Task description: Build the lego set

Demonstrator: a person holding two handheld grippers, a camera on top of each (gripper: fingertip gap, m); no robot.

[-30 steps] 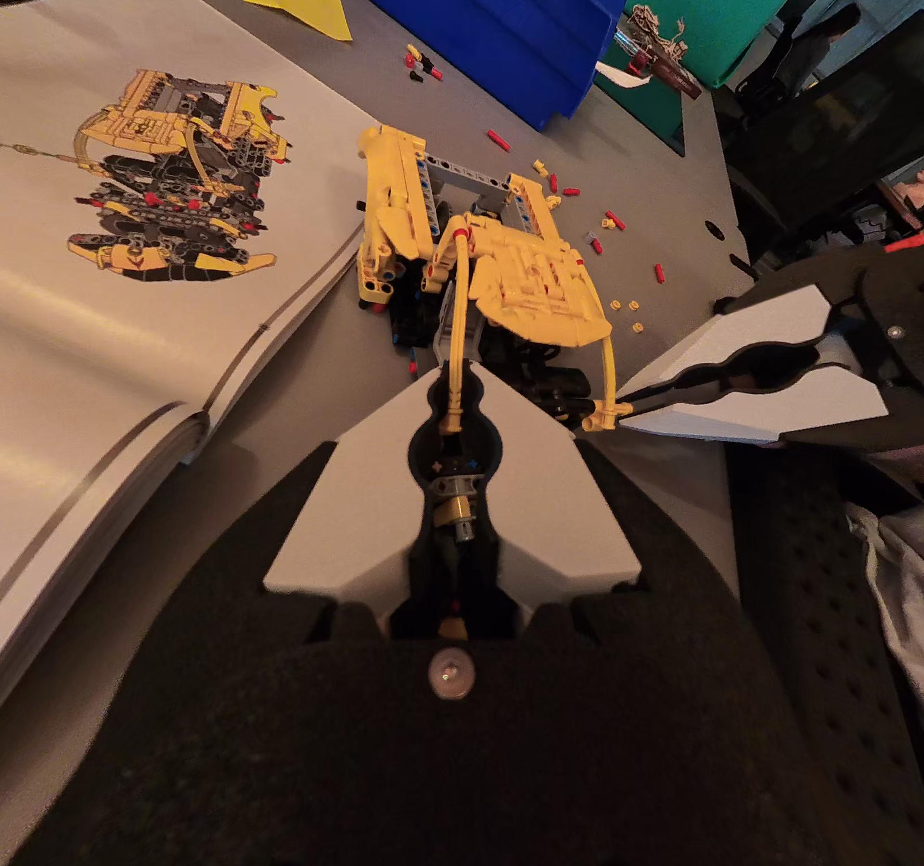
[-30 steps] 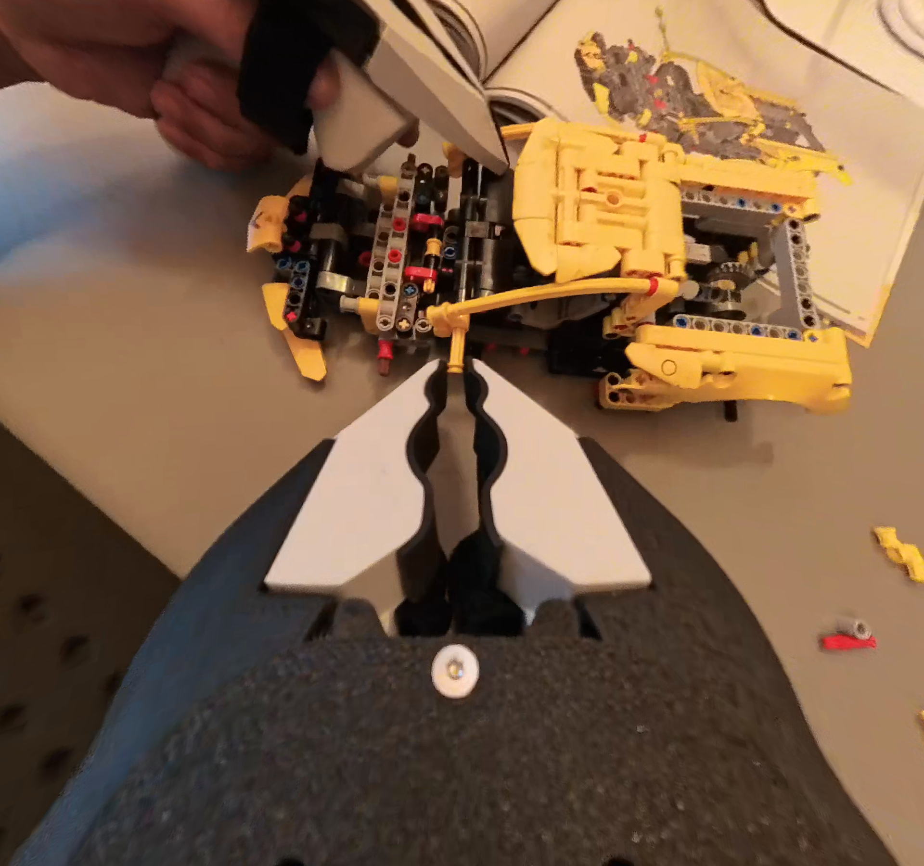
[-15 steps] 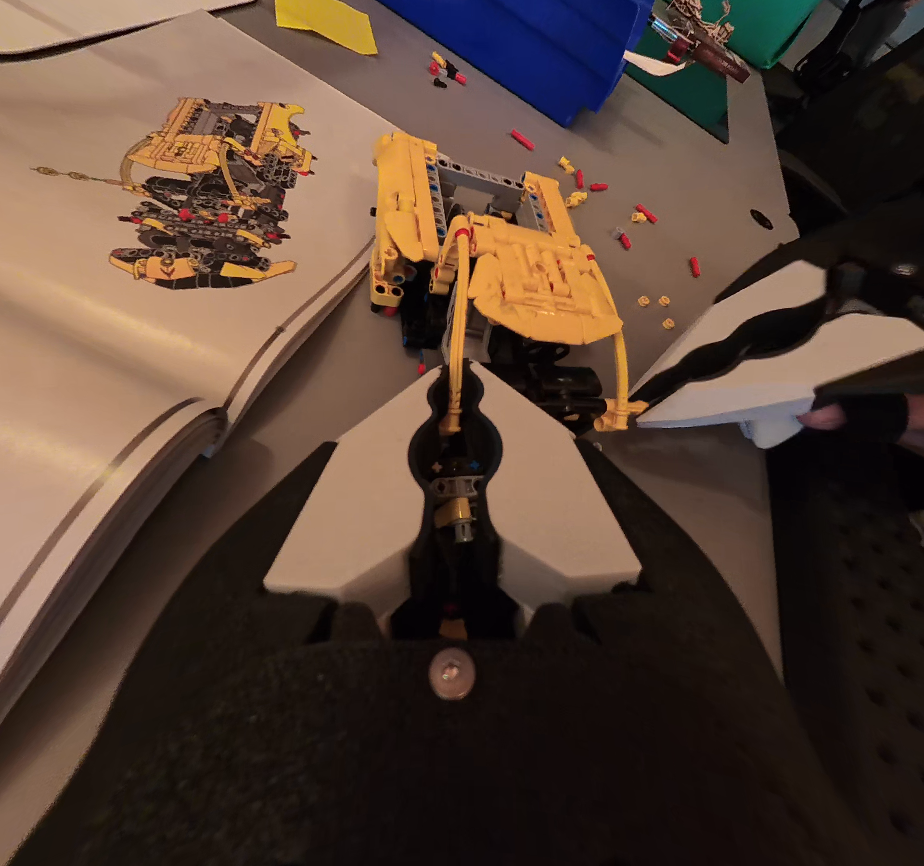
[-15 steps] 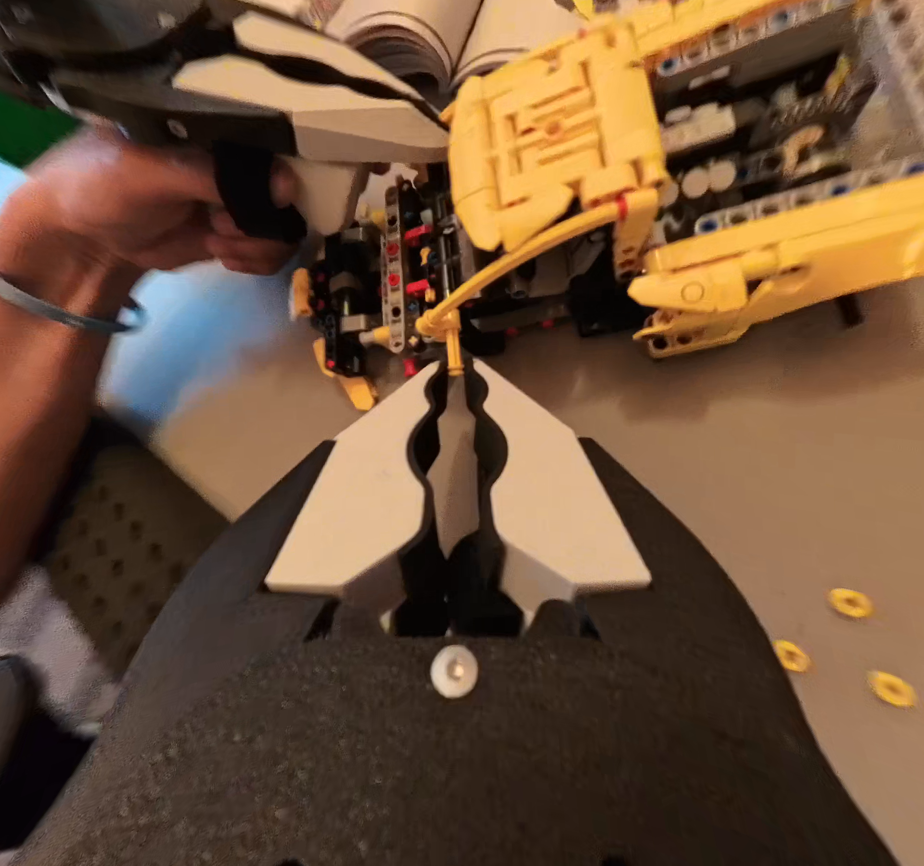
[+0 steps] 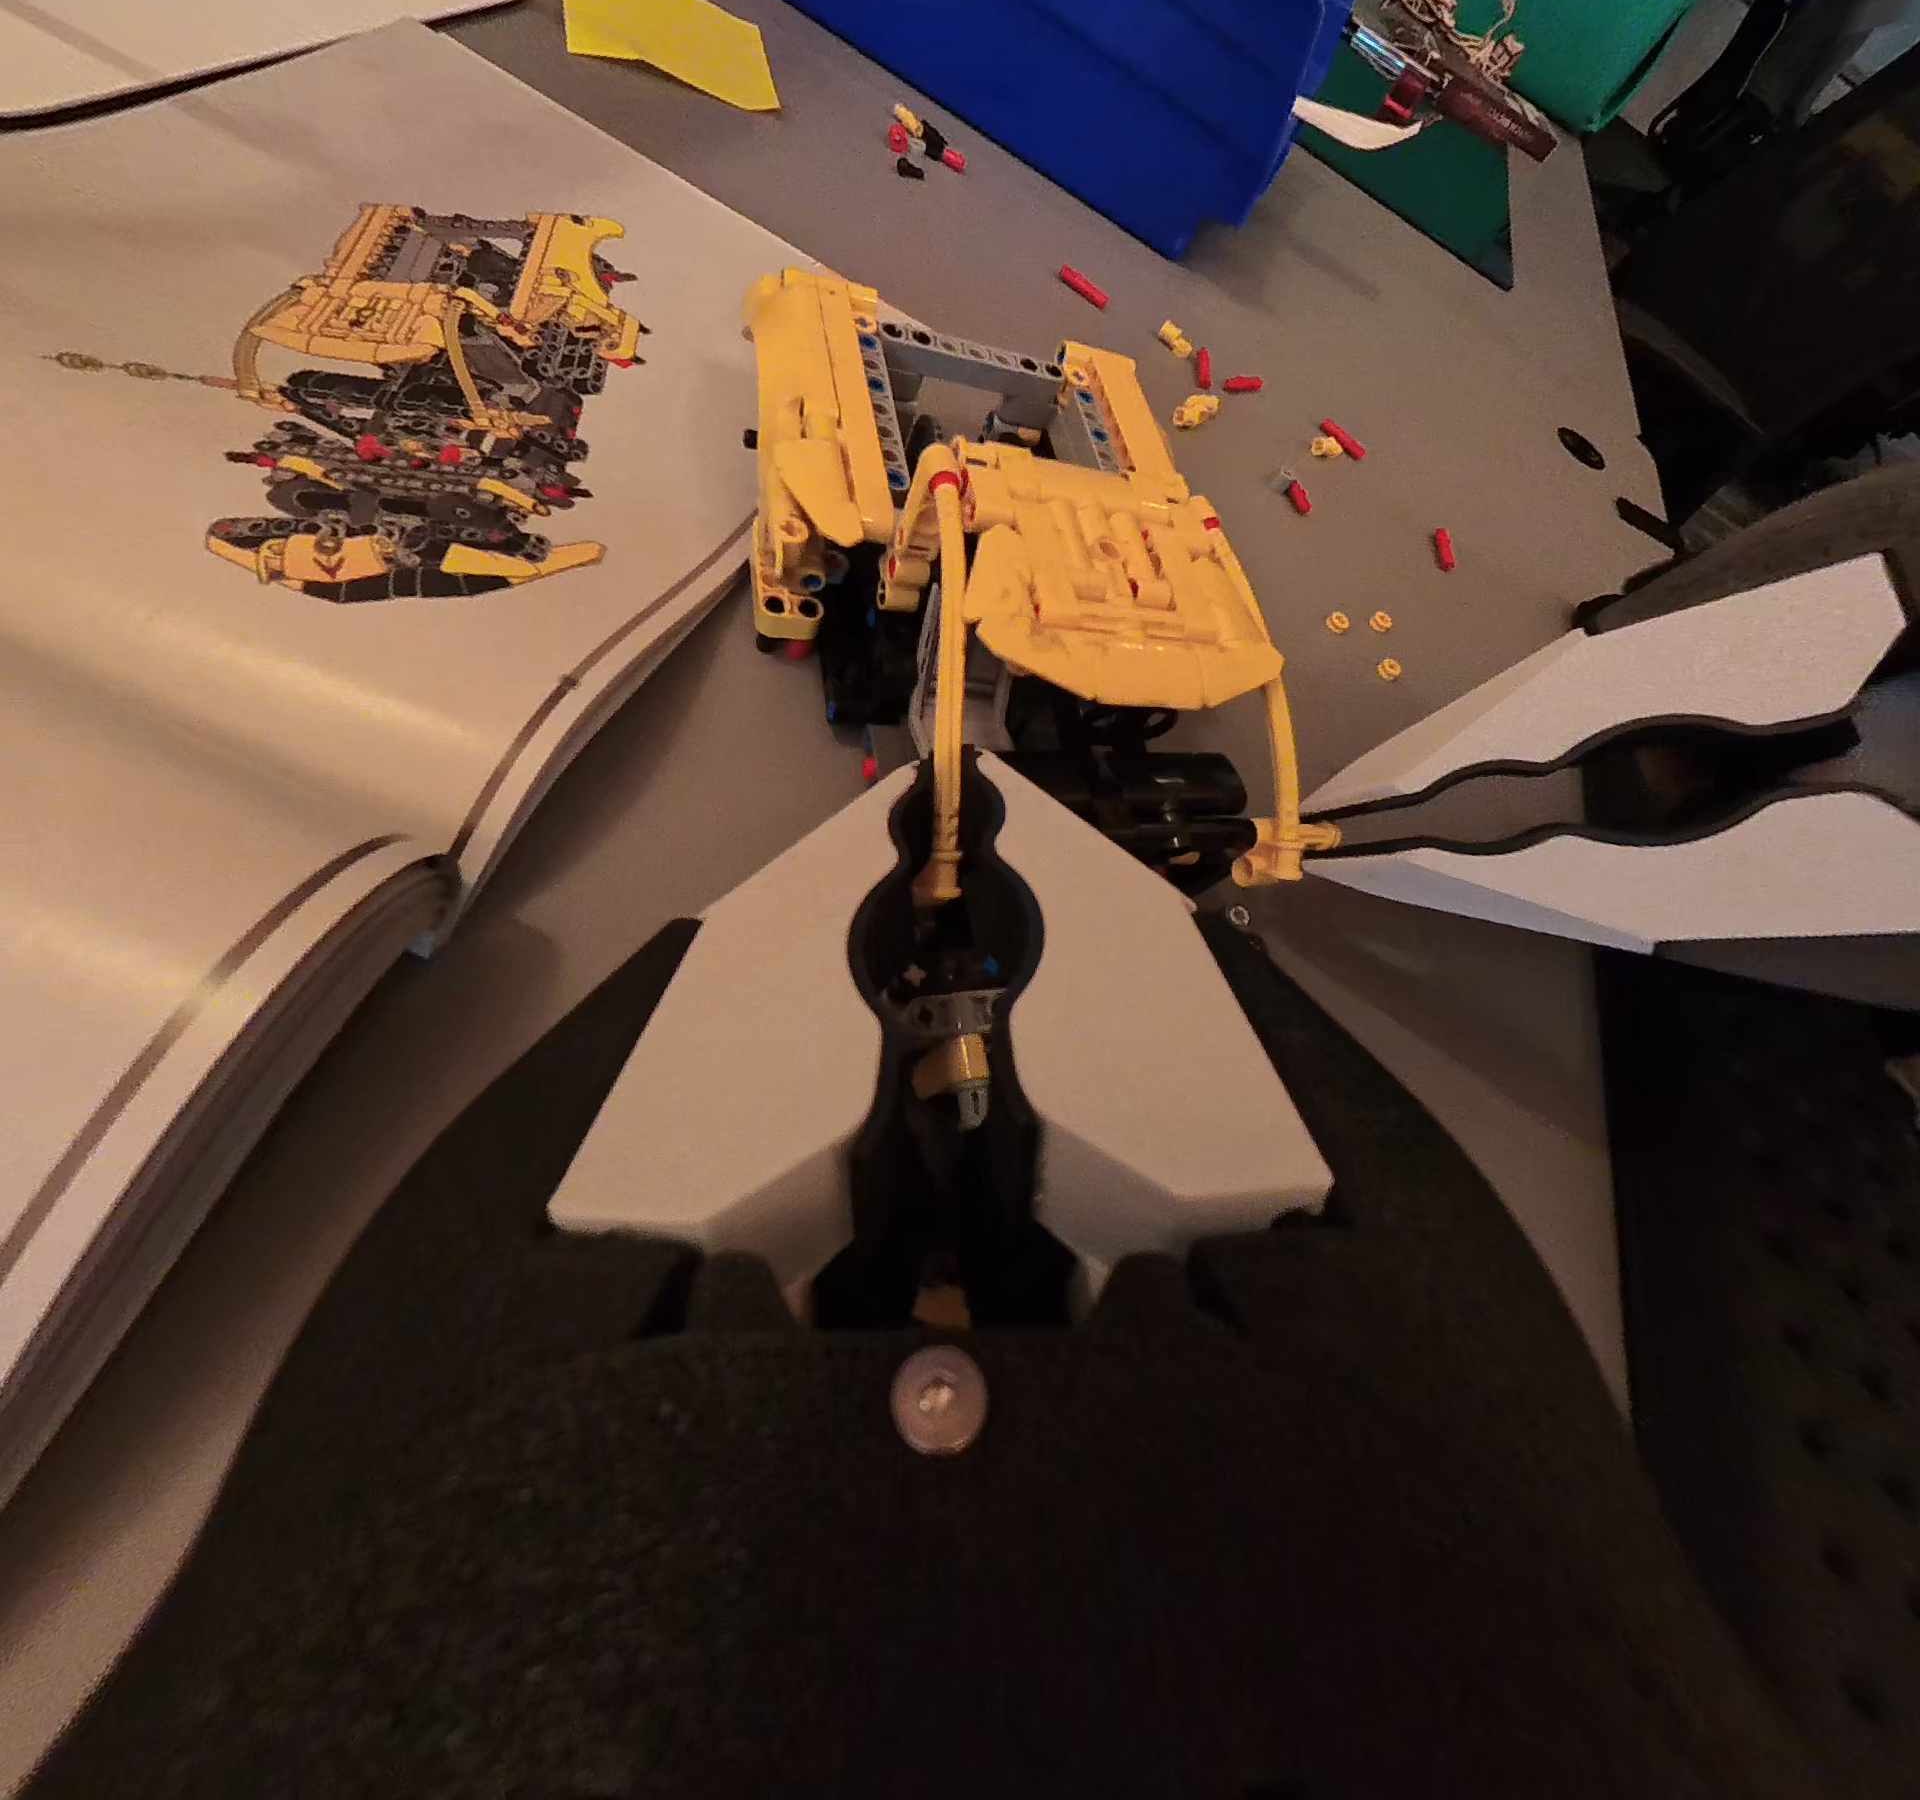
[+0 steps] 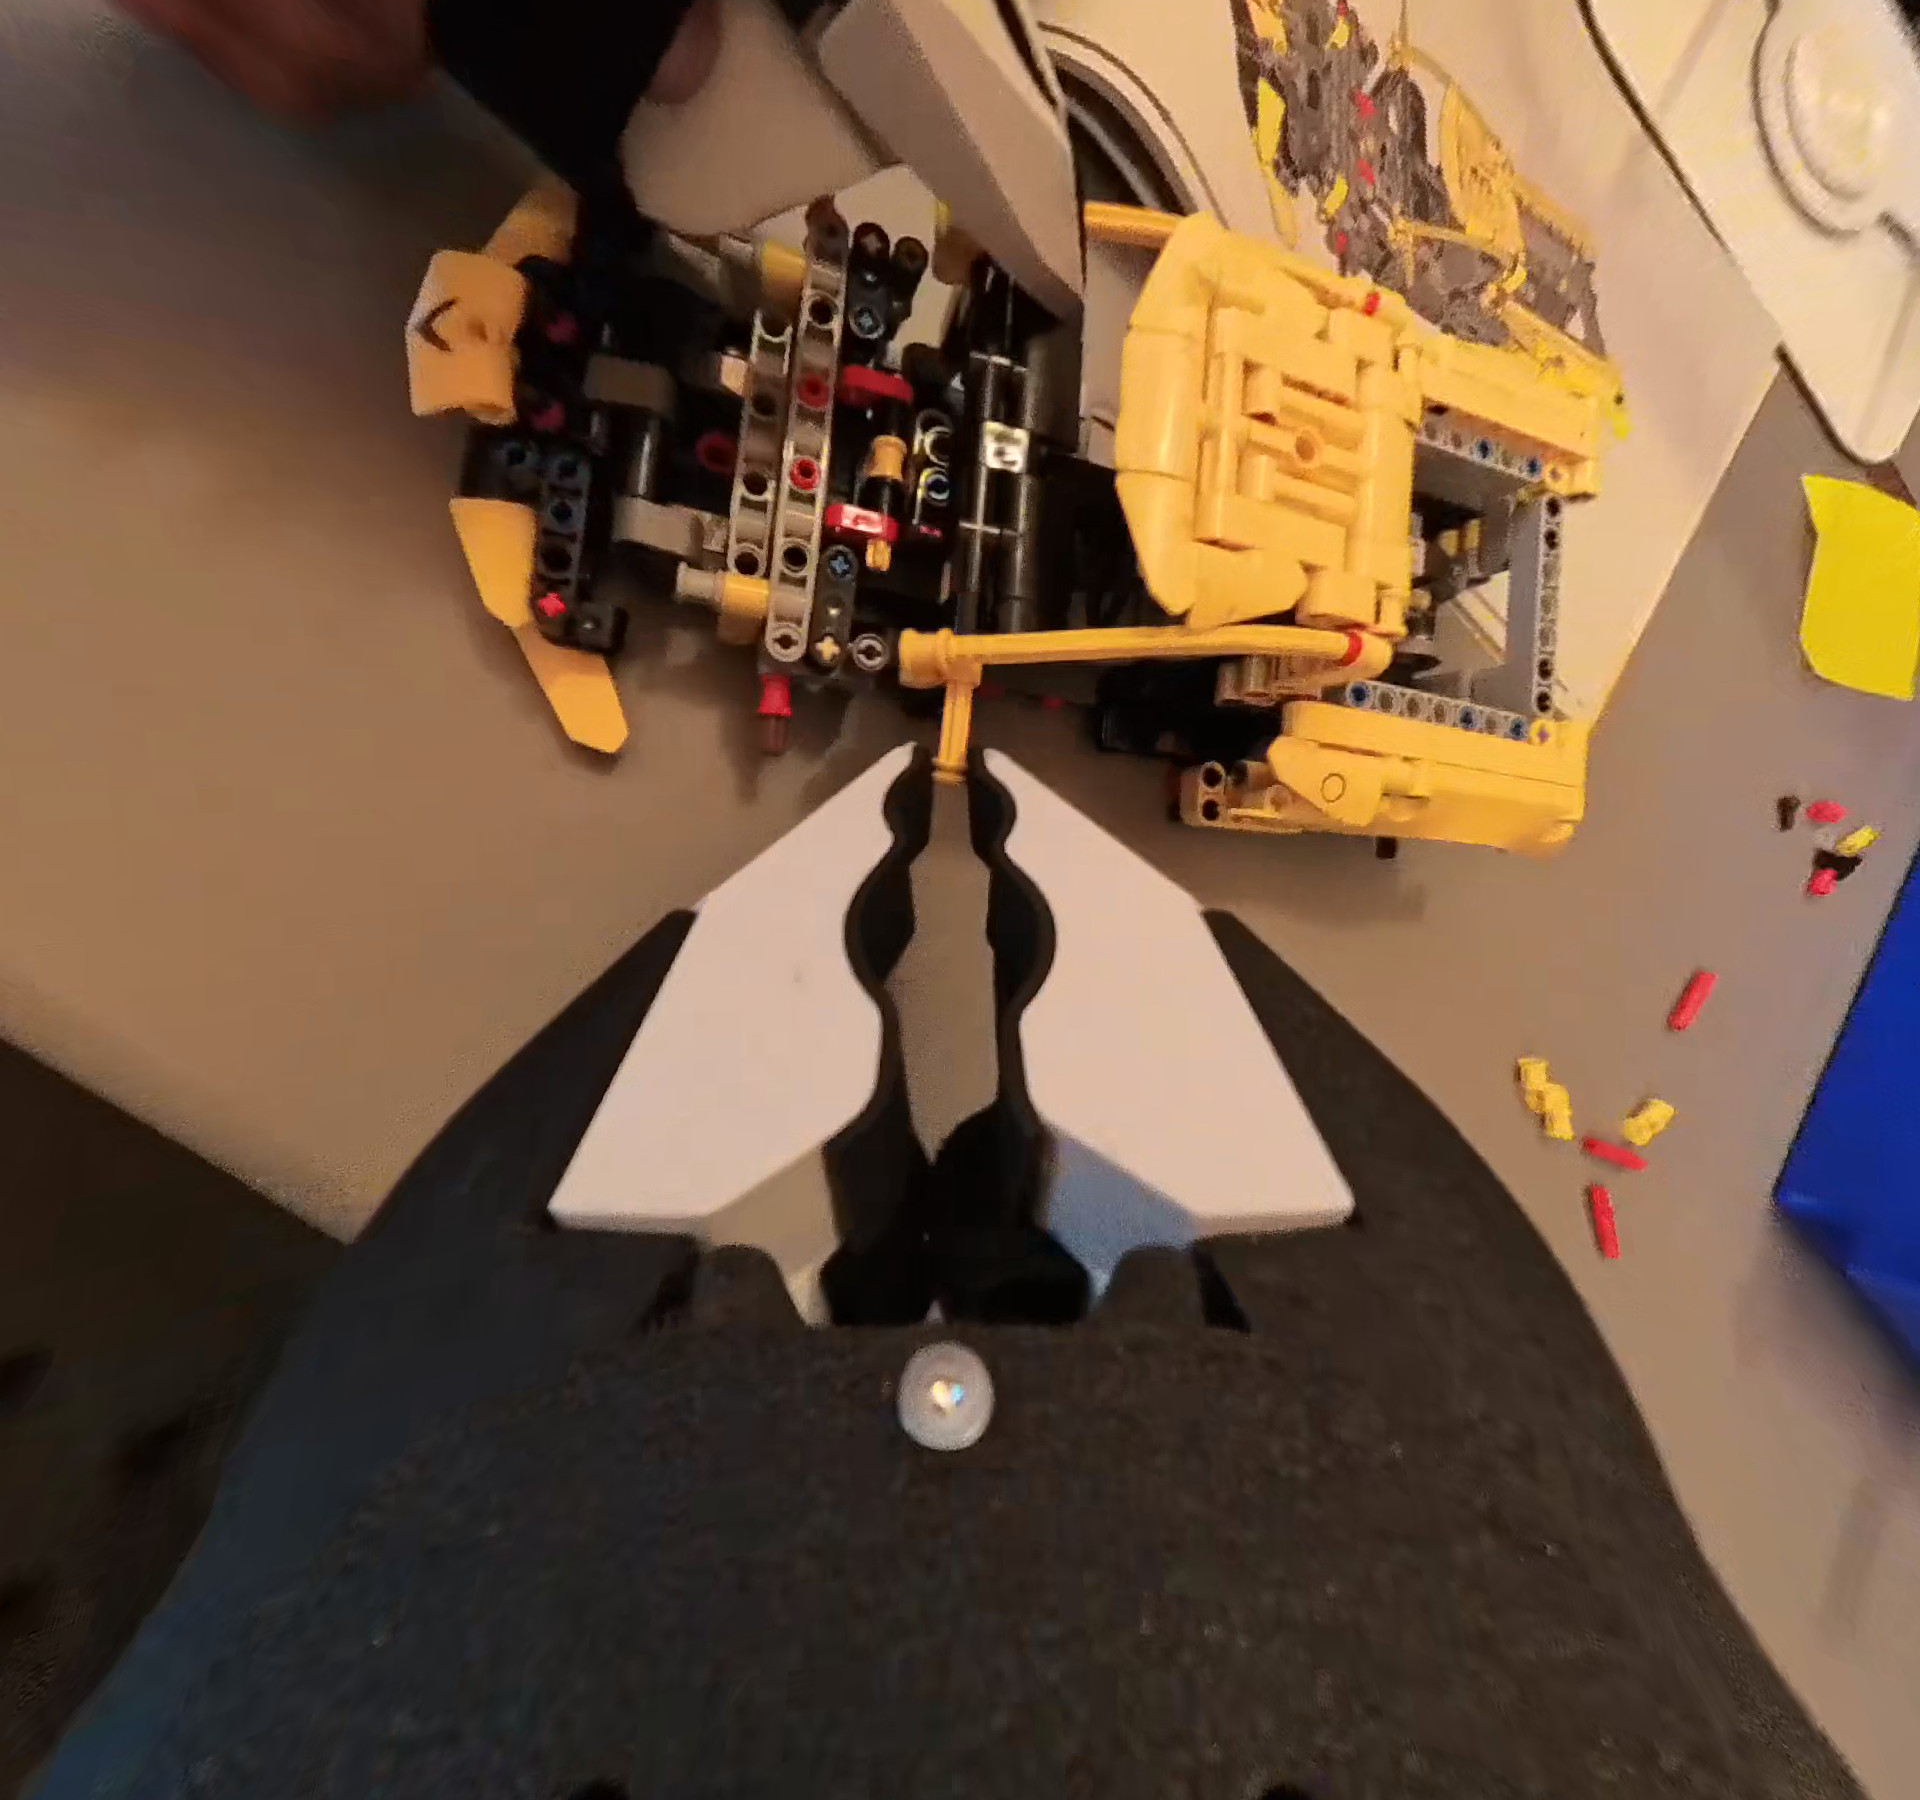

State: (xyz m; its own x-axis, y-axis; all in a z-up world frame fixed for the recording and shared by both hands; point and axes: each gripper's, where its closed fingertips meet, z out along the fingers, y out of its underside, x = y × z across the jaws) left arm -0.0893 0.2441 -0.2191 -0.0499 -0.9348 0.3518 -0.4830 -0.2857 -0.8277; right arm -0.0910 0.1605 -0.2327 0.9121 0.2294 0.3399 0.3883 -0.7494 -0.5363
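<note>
Right tool (image 6: 948, 774) nipping yellow connector pin (image 6: 954, 734) | left tool (image 5: 943, 784) clamping lego model (image 5: 1039, 566)

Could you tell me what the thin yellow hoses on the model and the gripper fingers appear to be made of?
Yellow hoses: probably flexible plastic, smooth and slightly glossy; each bends in a long curve instead of kinking.

Right gripper fingers: seemingly rigid matte white plastic, flat-faced and sharp-edged, with wavy black lining, possibly rubber, along their inner edges. The left gripper looks the same.
</note>
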